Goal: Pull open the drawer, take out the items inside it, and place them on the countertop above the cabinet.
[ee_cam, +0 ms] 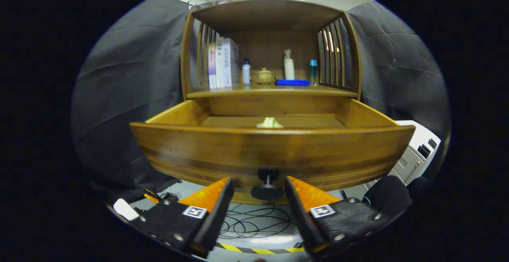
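Though small and half hidden behind the front panel of the pulled-out brown wooden drawer (272, 150), pale cream crumpled item (270, 123) lying on drawer floor, mid-width, near the front. Probably light and soft, likely cloth or paper, easily squashed, unlikely to slip; best pinched across its raised middle from above. Exact material unclear. Gripper (258, 188) open, orange-and-black fingers either side of the drawer's dark round knob (267, 182), not touching. Wooden worktop (274, 91) above drawer, carrying books and bottles.

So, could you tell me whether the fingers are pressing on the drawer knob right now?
No, the gripper is open, with the knob between its fingers and a gap either side.
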`<state>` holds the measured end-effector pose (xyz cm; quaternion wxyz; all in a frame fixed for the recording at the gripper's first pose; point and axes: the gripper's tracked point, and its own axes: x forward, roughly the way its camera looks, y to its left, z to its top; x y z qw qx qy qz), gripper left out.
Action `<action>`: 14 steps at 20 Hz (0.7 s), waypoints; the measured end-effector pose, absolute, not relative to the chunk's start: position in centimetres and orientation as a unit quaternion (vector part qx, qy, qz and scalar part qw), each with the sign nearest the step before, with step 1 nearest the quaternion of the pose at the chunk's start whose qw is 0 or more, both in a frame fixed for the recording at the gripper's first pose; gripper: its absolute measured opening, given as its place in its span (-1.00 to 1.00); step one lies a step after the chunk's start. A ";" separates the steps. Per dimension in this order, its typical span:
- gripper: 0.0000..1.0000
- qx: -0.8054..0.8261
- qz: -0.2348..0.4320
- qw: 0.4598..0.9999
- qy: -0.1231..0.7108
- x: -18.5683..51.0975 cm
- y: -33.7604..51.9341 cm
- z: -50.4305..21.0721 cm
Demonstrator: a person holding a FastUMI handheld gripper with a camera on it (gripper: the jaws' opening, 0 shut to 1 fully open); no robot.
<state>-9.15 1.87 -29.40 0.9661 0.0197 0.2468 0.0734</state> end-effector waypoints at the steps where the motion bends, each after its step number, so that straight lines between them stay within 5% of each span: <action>1: 0.59 0.016 0.080 0.968 0.237 -8.8 2.1 -28.0; 3: 0.93 0.010 0.089 0.971 0.223 -7.9 2.4 -25.0; 14: 0.92 0.055 0.048 0.961 0.268 1.7 0.5 -16.7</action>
